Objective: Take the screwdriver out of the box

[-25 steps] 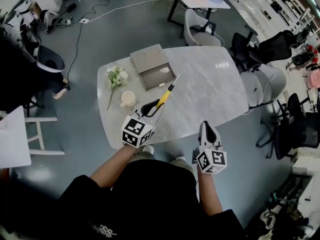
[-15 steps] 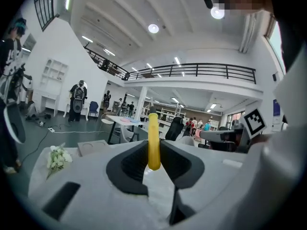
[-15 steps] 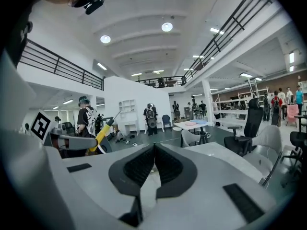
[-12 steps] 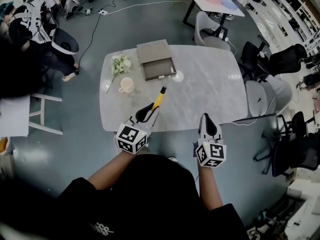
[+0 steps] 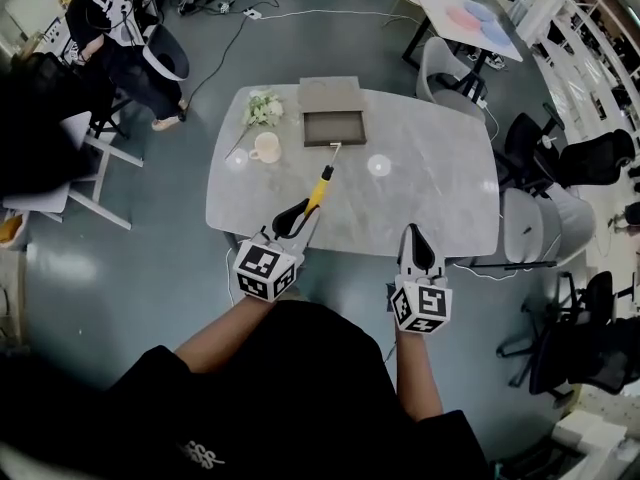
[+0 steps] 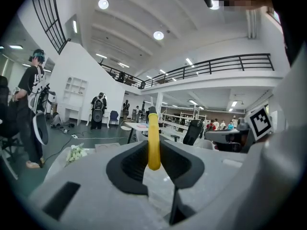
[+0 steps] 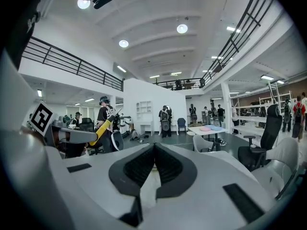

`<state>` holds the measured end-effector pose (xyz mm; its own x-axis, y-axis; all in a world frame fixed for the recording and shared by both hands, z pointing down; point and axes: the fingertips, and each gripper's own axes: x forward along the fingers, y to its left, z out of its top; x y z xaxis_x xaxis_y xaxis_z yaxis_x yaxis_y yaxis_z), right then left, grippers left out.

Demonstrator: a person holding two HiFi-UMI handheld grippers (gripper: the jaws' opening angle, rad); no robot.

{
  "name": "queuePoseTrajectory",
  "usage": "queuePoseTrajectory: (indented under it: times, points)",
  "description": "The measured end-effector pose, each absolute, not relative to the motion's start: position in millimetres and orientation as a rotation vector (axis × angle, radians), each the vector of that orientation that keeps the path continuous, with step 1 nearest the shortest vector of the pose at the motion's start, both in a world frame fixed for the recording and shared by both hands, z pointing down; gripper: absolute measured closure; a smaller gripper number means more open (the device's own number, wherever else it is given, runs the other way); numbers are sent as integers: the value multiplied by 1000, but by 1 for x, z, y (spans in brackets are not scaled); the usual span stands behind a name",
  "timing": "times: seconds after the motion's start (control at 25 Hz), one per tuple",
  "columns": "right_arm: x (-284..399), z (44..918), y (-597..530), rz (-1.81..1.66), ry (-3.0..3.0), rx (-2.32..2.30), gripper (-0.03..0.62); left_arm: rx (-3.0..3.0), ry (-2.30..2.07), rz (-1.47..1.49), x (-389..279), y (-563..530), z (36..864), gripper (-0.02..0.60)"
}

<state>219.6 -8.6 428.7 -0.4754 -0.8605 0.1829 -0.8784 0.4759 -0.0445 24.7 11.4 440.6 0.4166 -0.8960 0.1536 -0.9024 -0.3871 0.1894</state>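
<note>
My left gripper [image 5: 297, 218] is shut on the yellow handle of the screwdriver [image 5: 321, 185], whose metal shaft points toward the open brown box [image 5: 334, 125] at the table's far side. In the left gripper view the yellow handle [image 6: 153, 143] stands pinched between the dark pads, pointing away over the table. The box's lid [image 5: 329, 95] lies open behind it. My right gripper [image 5: 414, 245] hovers over the near table edge, jaws together with nothing in them; its own view shows the pads [image 7: 154, 164] meeting.
The grey marble table [image 5: 430, 188] also carries a cream cup [image 5: 266, 148] and a bunch of white flowers [image 5: 262, 111] at the far left. Office chairs [image 5: 570, 158] stand right of the table. A person [image 5: 110, 38] sits at the far left.
The screwdriver in my left gripper now points straighter toward the box. Both grippers have drawn back toward the near table edge, and the head view has swung so the table sits squarer.
</note>
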Motion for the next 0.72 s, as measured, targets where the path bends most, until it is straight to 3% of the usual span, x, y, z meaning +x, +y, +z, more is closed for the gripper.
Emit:
queuePoseTrajectory:
  times: [0.72]
  points:
    - [240,434,15,135,-2586,1475,583,2414,-1648,11,39,42,439,494]
